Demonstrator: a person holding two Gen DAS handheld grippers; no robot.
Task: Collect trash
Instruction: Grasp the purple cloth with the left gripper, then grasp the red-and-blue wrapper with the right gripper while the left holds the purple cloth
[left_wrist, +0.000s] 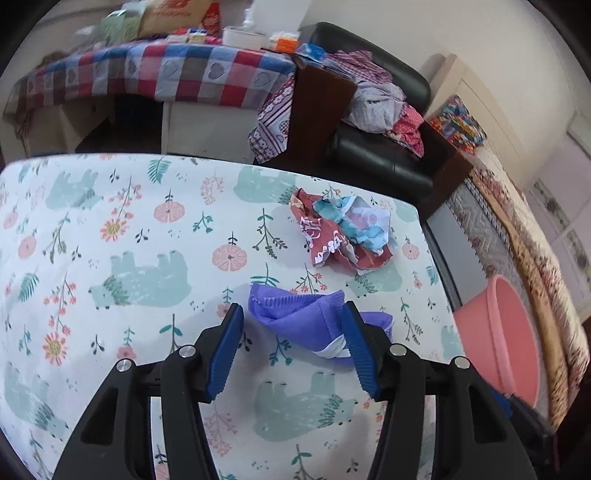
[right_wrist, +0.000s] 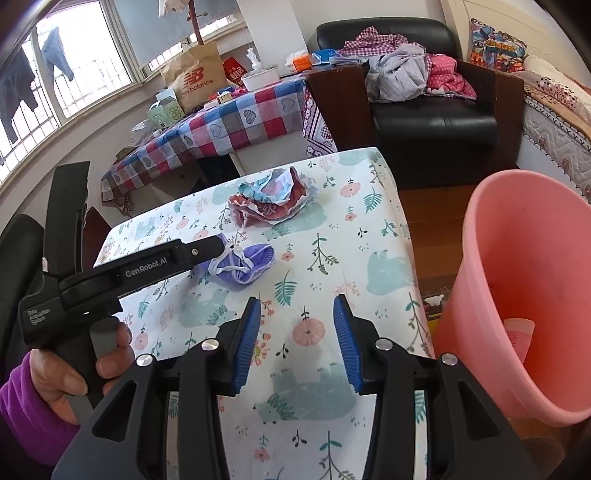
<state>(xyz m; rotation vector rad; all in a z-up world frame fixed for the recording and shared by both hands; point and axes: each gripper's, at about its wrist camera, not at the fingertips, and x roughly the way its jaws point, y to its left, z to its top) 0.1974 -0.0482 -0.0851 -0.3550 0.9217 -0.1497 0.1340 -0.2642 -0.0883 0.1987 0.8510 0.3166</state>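
A crumpled purple face mask (left_wrist: 303, 317) lies on the table with the bear-and-flower cloth (left_wrist: 147, 258). My left gripper (left_wrist: 292, 309) stands wide open over it, one finger on each side, and the pads do not press on it. Beyond the mask lies a ball of crumpled red and blue paper (left_wrist: 340, 232). In the right wrist view the left gripper (right_wrist: 221, 246), held by a hand in a purple sleeve, reaches the mask (right_wrist: 243, 267), with the paper ball (right_wrist: 273, 201) further back. My right gripper (right_wrist: 297, 300) hovers open above the cloth with nothing between its fingers.
A pink bucket (right_wrist: 524, 295) stands tilted past the table's right edge with a pink scrap inside; it also shows as the bucket (left_wrist: 498, 332). Behind are a black armchair (right_wrist: 424, 110) piled with clothes, a checked-cloth table (right_wrist: 229, 122) with boxes and a bed (right_wrist: 554, 122).
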